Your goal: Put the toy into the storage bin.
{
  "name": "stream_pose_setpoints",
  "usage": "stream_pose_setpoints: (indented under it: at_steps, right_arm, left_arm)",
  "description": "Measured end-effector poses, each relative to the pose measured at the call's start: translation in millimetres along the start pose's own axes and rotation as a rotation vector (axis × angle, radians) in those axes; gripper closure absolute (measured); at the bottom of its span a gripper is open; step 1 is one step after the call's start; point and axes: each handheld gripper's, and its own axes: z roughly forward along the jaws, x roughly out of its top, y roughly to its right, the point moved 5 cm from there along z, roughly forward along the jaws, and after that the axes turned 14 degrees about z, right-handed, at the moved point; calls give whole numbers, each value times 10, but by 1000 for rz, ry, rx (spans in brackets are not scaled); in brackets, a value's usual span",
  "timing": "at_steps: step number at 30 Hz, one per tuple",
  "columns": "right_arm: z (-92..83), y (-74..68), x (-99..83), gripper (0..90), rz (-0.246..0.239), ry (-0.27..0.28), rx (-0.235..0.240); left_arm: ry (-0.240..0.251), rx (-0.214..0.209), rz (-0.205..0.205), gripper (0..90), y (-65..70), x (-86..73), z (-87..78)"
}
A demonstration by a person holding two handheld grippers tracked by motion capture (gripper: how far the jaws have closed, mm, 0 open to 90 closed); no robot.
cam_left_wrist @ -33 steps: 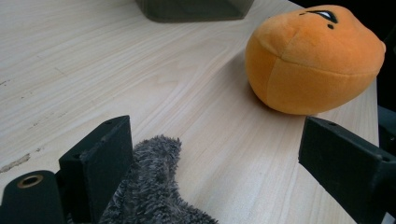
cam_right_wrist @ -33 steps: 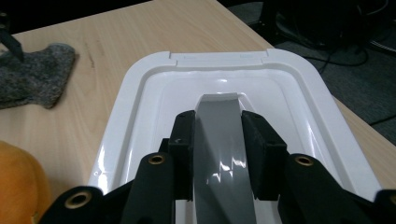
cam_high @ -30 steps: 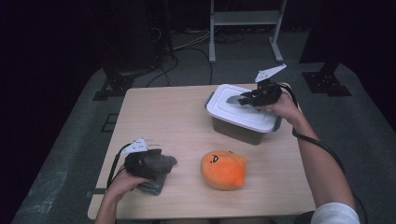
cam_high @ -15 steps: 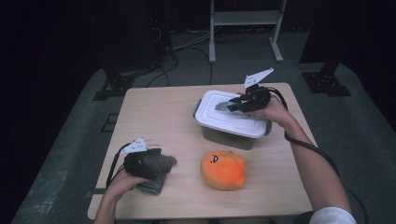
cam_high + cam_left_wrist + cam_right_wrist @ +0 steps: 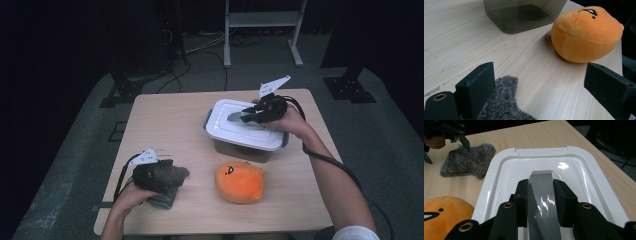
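Observation:
A dark see-through box point(image 5: 240, 150) point(image 5: 524, 15) with a white lid point(image 5: 235, 134) point(image 5: 579, 170) stands on the wooden table point(image 5: 165, 120), right of centre. My right gripper point(image 5: 245, 116) point(image 5: 541, 192) is shut on the lid's grey handle point(image 5: 540, 177), jaws pressing on both its sides. An orange plush toy point(image 5: 239, 181) point(image 5: 586, 35) point(image 5: 444, 212) lies in front of the box. At the near left my left gripper point(image 5: 165, 175) point(image 5: 541, 75) point(image 5: 449, 135) stands open over a grey fuzzy cloth point(image 5: 167, 200) point(image 5: 504, 100) point(image 5: 466, 161), which lies beside one jaw, not between the pads.
Behind the table a white metal rack point(image 5: 262, 20) stands on the grey floor among cables point(image 5: 200, 50). Black stand bases point(image 5: 125, 92) point(image 5: 350, 87) sit at the table's far corners. Bare tabletop lies between the cloth and the box.
My right gripper has moved left and nearer with the lid's handle in its jaws, and the box has come with it. The left gripper has stayed over the cloth.

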Motion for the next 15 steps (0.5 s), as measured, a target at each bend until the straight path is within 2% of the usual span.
stream_pose_setpoints:
  at_steps: [15]
  right_arm:
    - [29,-104,-14,656,-16,-6,27]
  left_arm:
    - [2,-6,5,91,8,20,13]
